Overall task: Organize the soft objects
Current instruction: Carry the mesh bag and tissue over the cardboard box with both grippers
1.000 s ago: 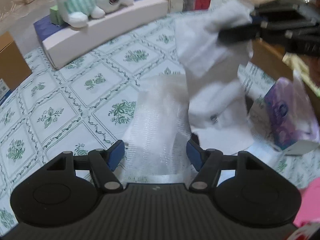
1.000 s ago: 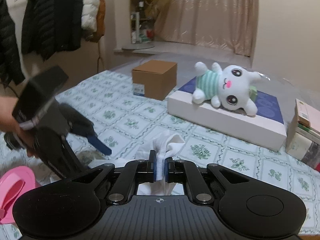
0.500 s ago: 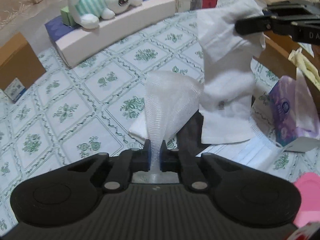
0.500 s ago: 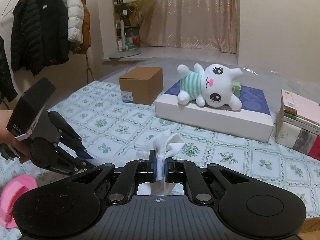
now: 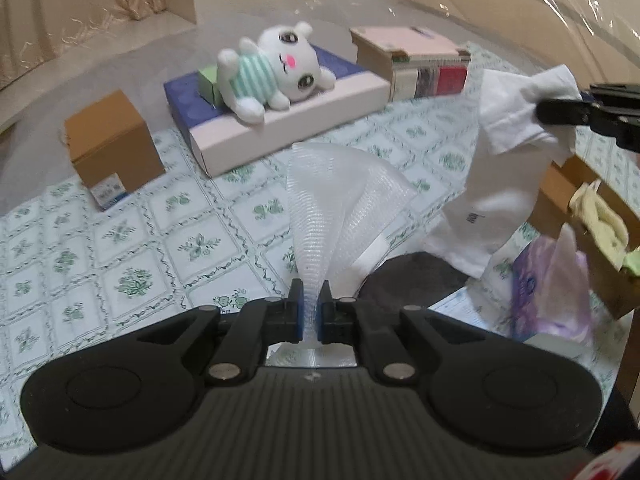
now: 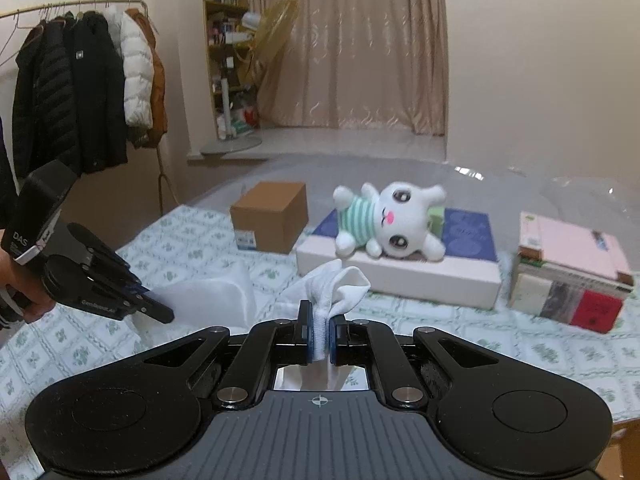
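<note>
My left gripper (image 5: 310, 312) is shut on a sheer white mesh cloth (image 5: 336, 208) and holds it up above the patterned table; it also shows in the right wrist view (image 6: 212, 300). My right gripper (image 6: 319, 334) is shut on a white sock (image 6: 334, 286), which hangs down long in the left wrist view (image 5: 504, 184). The right gripper shows at the right edge of the left wrist view (image 5: 560, 111). A white plush bunny (image 5: 276, 68) in a striped shirt lies on a flat box (image 5: 288, 120) at the back.
A brown carton (image 5: 112, 148) stands back left, a stack of books (image 5: 416, 60) back right. A cardboard box (image 5: 588, 224) with cloths, a purple tissue pack (image 5: 548, 284) and a dark cloth (image 5: 412, 276) lie at the right. Coats hang on a rack (image 6: 84, 92).
My left gripper closed on the mesh cloth and lifted it off the table. My right gripper rose higher with the sock.
</note>
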